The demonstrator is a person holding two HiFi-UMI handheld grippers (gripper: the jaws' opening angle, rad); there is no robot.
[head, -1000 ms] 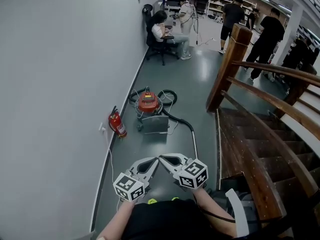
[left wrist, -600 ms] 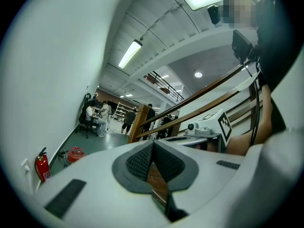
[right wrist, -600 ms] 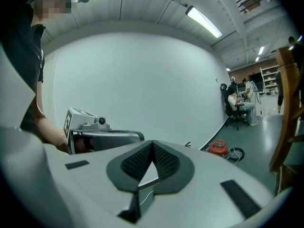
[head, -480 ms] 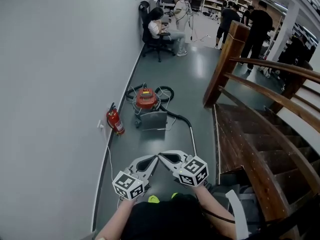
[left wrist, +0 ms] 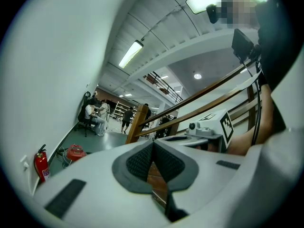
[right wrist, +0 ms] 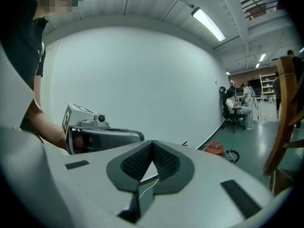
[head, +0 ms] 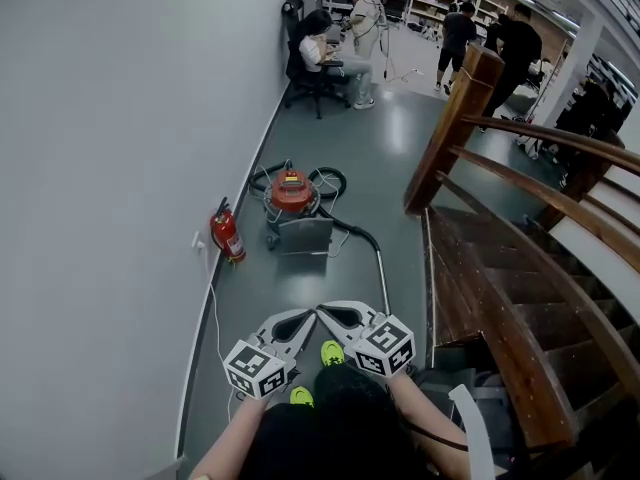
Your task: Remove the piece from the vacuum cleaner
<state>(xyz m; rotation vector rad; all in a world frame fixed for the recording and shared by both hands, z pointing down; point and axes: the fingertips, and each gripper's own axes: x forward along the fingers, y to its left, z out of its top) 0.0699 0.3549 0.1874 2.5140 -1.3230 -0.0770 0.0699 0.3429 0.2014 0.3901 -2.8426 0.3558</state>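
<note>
The vacuum cleaner point(head: 291, 190), a red-topped canister, sits on a glossy dark grey-green floor point(head: 395, 143) close to a long white wall point(head: 120, 148). It lies ahead of both claws and well apart from them, a little to the left of where their tips point. A grey boxy part point(head: 305, 236) stands against its near side. A black hose point(head: 358, 232) curves off the canister into a metal wand point(head: 384, 276), which runs back along the floor and ends just beyond the tip of the right gripper point(head: 332, 316).

The left gripper point(head: 305, 323) and the right gripper are held side by side, tips nearly touching each other. Each has its jaws closed, pad against pad, with nothing between them; neither touches the vacuum cleaner or the wand. Below them are the person's yellow-green shoes point(head: 331, 352).

A red fire extinguisher point(head: 227, 236) stands by the wall, left of the canister and nearer the left claw. To the right of the claws a dark wooden staircase point(head: 490, 288) with a curved banister rises, its newel post point(head: 455, 128) beyond the wand. Past the vacuum cleaner a seated person point(head: 322, 58) occupies an office chair by the wall, and further people point(head: 518, 43) stand near shelving at the far end. Bare floor lies between the claws and the canister.
</note>
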